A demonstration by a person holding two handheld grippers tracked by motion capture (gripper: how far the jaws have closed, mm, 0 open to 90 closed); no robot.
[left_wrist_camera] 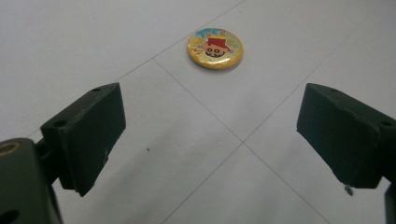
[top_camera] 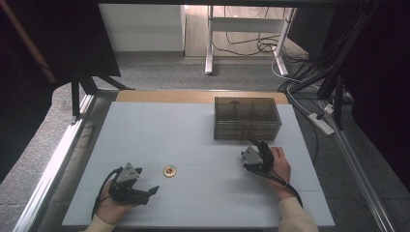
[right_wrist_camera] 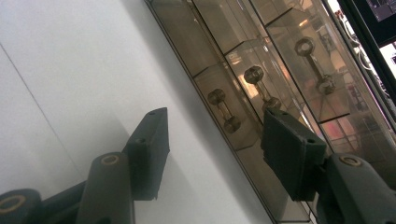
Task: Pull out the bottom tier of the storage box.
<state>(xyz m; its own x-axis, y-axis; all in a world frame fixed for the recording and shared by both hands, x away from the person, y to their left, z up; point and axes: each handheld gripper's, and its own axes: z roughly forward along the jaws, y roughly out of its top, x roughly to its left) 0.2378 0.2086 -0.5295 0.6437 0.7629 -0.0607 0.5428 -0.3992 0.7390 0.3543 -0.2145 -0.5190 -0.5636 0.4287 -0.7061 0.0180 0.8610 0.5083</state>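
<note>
a glossy round badge (left_wrist_camera: pixel 215 48) with a printed cartoon face lies on a smooth, matt pale table top (top_camera: pixel 203 140), its far edge bare wood. the drawer box (top_camera: pixel 247 118) is smoky see-through plastic with shiny metal-look handles (right_wrist_camera: pixel 223 111), while the gripper pads (left_wrist_camera: pixel 95 133) are matt black with slightly chipped edges.

Even, moderate overhead light is falling on the pale worktop (top_camera: pixel 193 140), while the far floor is glowing brighter and both sides are sinking into darkness. In the left gripper view, soft shadows are lying beneath the fingers (left_wrist_camera: pixel 88 135). In the right gripper view, the smoky drawer box (right_wrist_camera: pixel 261 70) is catching reflections; the near fingers (right_wrist_camera: pixel 149 149) are blurring slightly.
</note>
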